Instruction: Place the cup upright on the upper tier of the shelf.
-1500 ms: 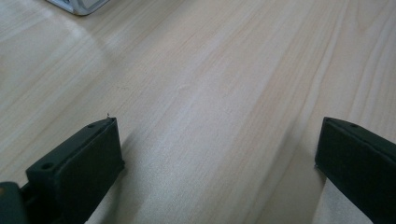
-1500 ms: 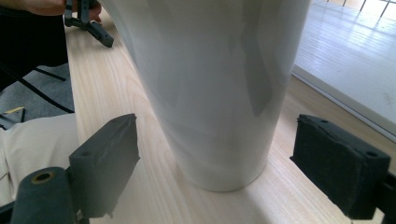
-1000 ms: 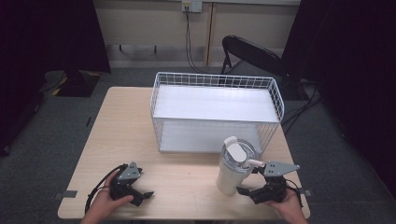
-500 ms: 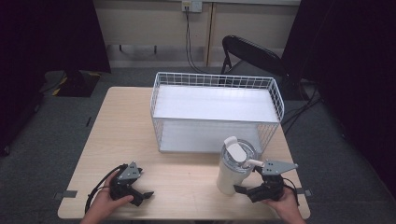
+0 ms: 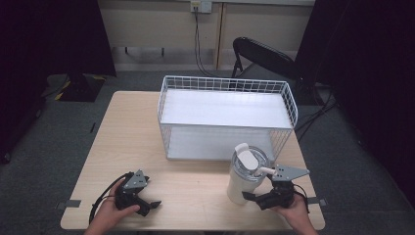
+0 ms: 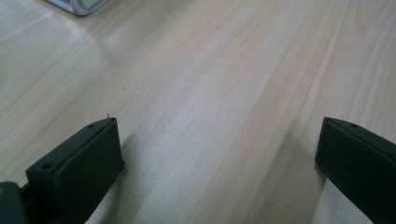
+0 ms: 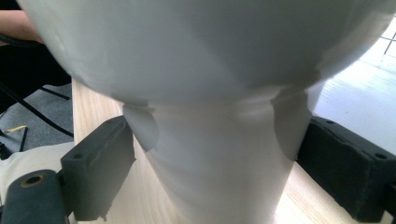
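right tongs (image 7: 210, 154) closed around white tumbler (image 5: 246, 174) | left tongs (image 6: 217, 158) wide open, empty

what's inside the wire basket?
The basket holds a white liner or panel, nothing else visible. The tumbler hides its front right corner.
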